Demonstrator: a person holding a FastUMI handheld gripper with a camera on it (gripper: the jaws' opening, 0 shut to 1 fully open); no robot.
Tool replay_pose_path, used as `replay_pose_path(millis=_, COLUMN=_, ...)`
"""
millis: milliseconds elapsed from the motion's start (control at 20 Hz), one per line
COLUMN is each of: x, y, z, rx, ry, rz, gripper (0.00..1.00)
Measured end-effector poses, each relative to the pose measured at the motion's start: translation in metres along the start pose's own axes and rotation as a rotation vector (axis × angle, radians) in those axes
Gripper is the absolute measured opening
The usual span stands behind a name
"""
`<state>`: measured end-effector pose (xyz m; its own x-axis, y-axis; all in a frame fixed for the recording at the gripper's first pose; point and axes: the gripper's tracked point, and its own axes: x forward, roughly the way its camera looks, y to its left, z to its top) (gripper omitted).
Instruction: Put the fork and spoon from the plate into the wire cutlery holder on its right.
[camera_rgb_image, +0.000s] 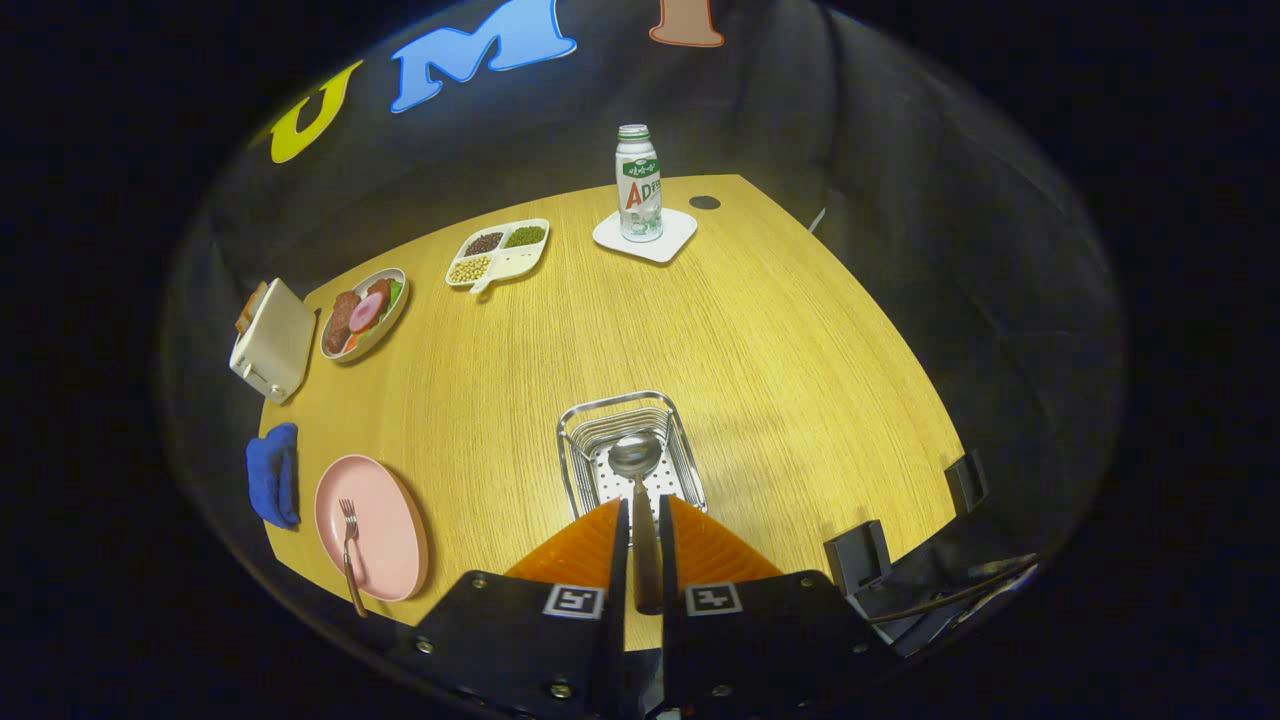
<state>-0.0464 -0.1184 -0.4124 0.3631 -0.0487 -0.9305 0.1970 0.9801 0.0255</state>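
Spoon (636, 470): bowl visible over the wire cutlery holder (630, 450); its handle runs back between the gripper (640, 525) fingers, which press it from both sides and hide its lower end. Holder: near wall, at 6 o'clock from the spoon bowl, covered by the fingertips; whether the spoon touches the holder floor cannot be told. Fork (349, 555): handle end passes off the pink plate (385, 520) rim towards 6 o'clock and fades into shadow. Toaster (272, 340): far side hidden; contents of its slot too small to identify. Blue cloth (273, 475): outer edge lost in the dark at the worktop (760, 340) edge.
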Motion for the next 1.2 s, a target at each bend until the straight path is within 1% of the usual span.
replay_pose_path(millis=50, x=-0.002, y=0.004, z=0.001, rx=0.004, ry=-0.008, rz=0.014, gripper=0.34)
replay_pose_path(millis=100, x=-0.001, y=0.002, z=0.001, rx=0.004, ry=-0.02, rz=0.009, gripper=0.53)
replay_pose_path(millis=150, x=-0.002, y=0.003, z=0.002, rx=0.003, ry=-0.032, rz=0.009, gripper=0.54)
replay_pose_path(millis=200, x=-0.003, y=0.004, z=0.003, rx=0.002, ry=-0.039, rz=0.011, gripper=0.67)
replay_pose_path(millis=300, x=-0.007, y=0.006, z=0.005, rx=0.003, ry=-0.06, rz=0.011, gripper=0.81)
replay_pose_path(millis=350, x=-0.009, y=0.007, z=0.005, rx=0.005, ry=-0.07, rz=0.011, gripper=0.85)
replay_pose_path(millis=400, x=-0.009, y=0.005, z=0.007, rx=0.008, ry=-0.079, rz=0.004, gripper=0.93)
replay_pose_path(millis=600, x=-0.015, y=0.007, z=0.008, rx=0.028, ry=-0.104, rz=0.004, gripper=0.94)
replay_pose_path(millis=900, x=-0.026, y=0.013, z=0.009, rx=0.011, ry=-0.136, rz=0.003, gripper=0.93)
replay_pose_path(millis=1000, x=-0.03, y=0.023, z=0.011, rx=-0.005, ry=-0.141, rz=0.02, gripper=0.94)
replay_pose_path(millis=1200, x=-0.039, y=0.062, z=0.013, rx=-0.049, ry=-0.167, rz=0.078, gripper=0.94)
